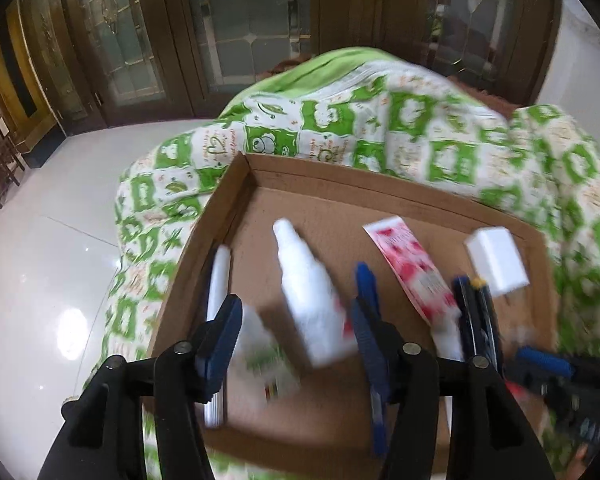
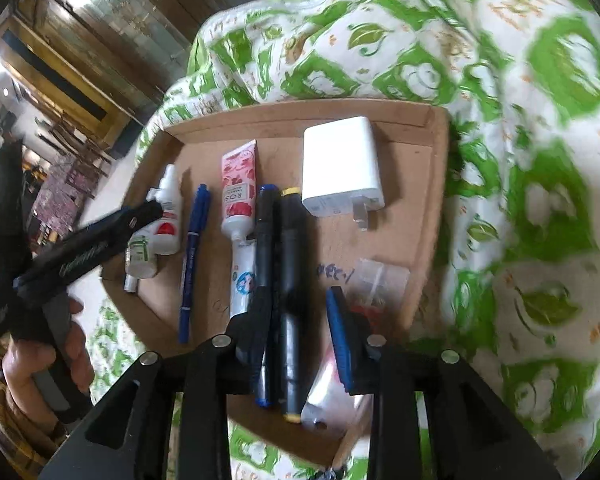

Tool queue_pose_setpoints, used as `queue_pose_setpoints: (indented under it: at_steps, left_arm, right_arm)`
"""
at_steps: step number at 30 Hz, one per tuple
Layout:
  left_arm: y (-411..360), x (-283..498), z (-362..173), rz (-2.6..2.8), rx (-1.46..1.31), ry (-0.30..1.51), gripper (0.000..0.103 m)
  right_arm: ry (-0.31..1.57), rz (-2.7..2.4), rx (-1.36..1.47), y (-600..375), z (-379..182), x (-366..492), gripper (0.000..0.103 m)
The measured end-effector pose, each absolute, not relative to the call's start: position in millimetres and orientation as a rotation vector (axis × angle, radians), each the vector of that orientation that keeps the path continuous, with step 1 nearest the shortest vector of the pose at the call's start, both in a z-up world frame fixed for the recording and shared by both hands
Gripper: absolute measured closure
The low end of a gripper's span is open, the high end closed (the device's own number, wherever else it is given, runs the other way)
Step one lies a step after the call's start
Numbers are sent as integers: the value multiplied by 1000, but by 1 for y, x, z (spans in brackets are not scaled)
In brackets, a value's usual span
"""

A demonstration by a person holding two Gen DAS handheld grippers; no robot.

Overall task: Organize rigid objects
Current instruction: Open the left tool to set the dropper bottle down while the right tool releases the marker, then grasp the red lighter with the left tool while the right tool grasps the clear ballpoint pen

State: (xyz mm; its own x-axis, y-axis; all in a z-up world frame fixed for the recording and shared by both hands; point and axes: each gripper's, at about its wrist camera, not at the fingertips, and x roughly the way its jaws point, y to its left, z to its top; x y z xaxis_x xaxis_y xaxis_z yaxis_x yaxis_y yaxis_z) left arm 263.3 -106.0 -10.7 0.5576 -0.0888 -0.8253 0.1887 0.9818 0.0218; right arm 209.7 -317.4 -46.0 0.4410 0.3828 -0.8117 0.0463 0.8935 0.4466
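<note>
Right tongs (image 2: 296,344) straddle 2 black markers (image 2: 290,280), pads apart.

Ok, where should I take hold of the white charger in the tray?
Grip the white charger across its two long side faces, coming from above. It lies flat on the cardboard tray, prongs toward the camera. Its right side is clear, and the nearby black markers leave a gap on its left.
</note>
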Motion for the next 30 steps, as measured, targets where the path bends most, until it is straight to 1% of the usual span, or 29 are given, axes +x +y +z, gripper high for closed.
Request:
queue_pose_setpoints:
  at_steps: [2, 4, 10, 12, 14, 18, 21, 22, 23, 30]
  left_arm:
    - [-95, 234, -6, -183, 105, 946, 34]
    - [-84, 207, -7, -204, 92, 949, 34]
    - [-62, 129, -40, -310, 8, 1048, 34]
    - [-62, 103, -55, -354, -24, 1090, 34]
    - [-68, 87, -58, -397, -38, 1126, 34]
    - [-95, 66, -42, -524, 30, 1075, 34]
    - [-109, 54, -45, -600, 53, 1111, 35]
    - [-114, 52, -48, -627, 70, 1130, 39]
    - [-119, 49, -49, -652, 88, 1145, 42]
    - [-147, 28, -56, -761, 251, 1203, 43]
  right_arm:
    - [1080, 224, 474, -325, -41, 196, 74]
    - [1061, 234, 516, -332, -36, 180, 70]
    - [1046, 317, 603, -330, -27, 127, 62]
    - [1053, 353, 594, -323, -26, 109, 62]
    - [1075, 366, 575, -316, -27, 96, 62]
    - [1072, 355, 593, -320, -26, 87, 62]
    - [1060, 345, 624, -326, -25, 84, 62]
    - [1056, 340, 627, -328, -25, 83, 62]
    - [1055, 337, 623, -329, -24, 82, 62]
    - [1063, 320, 581, -324, -26, 84, 61]
